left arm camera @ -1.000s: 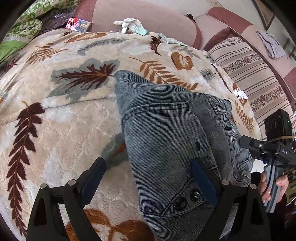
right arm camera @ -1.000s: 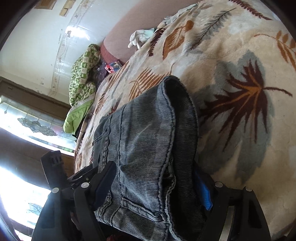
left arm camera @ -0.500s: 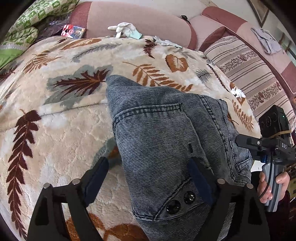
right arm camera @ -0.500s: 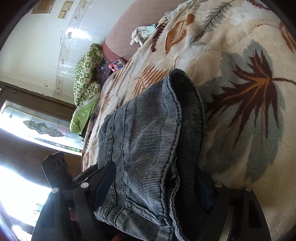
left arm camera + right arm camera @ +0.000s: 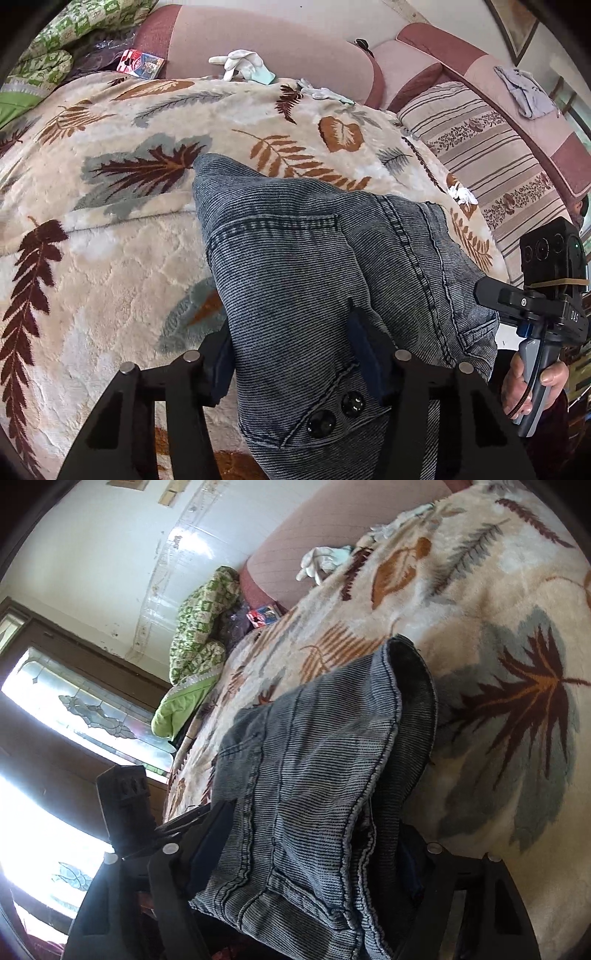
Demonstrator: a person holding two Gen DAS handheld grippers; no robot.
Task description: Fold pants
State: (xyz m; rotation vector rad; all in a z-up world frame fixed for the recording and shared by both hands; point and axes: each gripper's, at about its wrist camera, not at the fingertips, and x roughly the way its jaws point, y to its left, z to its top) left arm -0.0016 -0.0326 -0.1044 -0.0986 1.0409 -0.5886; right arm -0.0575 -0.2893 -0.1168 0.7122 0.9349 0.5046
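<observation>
Grey-blue denim pants [image 5: 303,266] lie folded into a thick bundle on a leaf-patterned blanket [image 5: 110,258]. My left gripper [image 5: 295,354] is shut on the pants at the waistband end, near two dark buttons [image 5: 336,410]. My right gripper [image 5: 310,853] is shut on the other corner of the same end; the pants [image 5: 317,760] fill its jaws. The right gripper's body and the hand on it show at the right edge of the left wrist view [image 5: 543,314]. The left gripper's body shows at the left of the right wrist view [image 5: 125,805].
A pink sofa back [image 5: 258,40] with white gloves [image 5: 240,62] on it borders the blanket's far side. A striped cushion [image 5: 487,155] lies to the right, a green quilt [image 5: 40,44] and a small printed packet [image 5: 140,62] to the far left. A window [image 5: 74,716] is behind.
My left gripper's jaws have closed in on the pants' waistband. Both views have drifted slightly; the bundle sits a little nearer and higher in the frames.
</observation>
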